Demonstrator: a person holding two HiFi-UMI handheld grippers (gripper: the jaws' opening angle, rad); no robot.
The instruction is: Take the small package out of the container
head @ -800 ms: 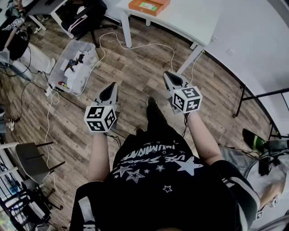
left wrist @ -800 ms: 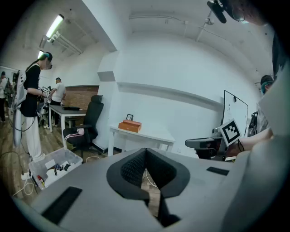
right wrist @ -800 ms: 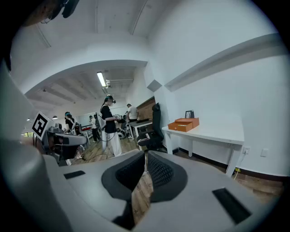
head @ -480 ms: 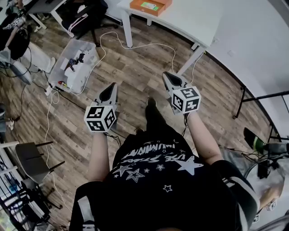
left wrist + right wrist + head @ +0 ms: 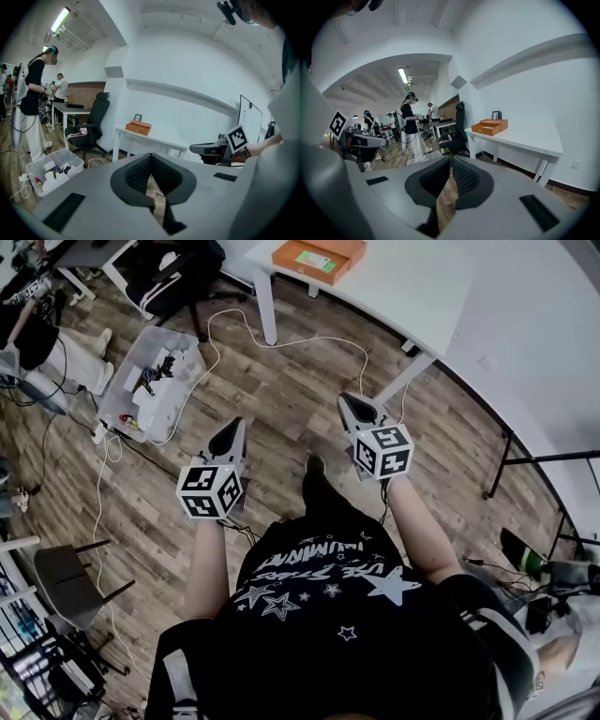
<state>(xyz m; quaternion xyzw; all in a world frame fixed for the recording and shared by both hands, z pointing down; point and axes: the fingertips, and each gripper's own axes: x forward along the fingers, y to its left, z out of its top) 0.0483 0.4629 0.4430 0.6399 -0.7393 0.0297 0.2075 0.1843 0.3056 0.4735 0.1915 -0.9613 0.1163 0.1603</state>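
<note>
Head view: a person stands on a wooden floor point(image 5: 281, 381) facing a white worktop point(image 5: 412, 287), with a tool in each hand and the task not yet begun. A clear bin point(image 5: 122, 381) of odds and ends sits on the floor off to the left. The orange container point(image 5: 291, 257) rests on the worktop's near-left corner, well ahead of both tools, its long side lying roughly across the line of reach. Inside it shows a small green-labelled item point(image 5: 322, 261), probably the package. The right tool point(image 5: 345, 399) points almost straight at the container and appears the nearer of the two. The left tool point(image 5: 238, 424) would have to travel forward and across to the right. Both gripper views show each tool's jaws together with nothing between them. The container stands beyond and to the right of the right tool's tips, and slightly left of the left tool's.
</note>
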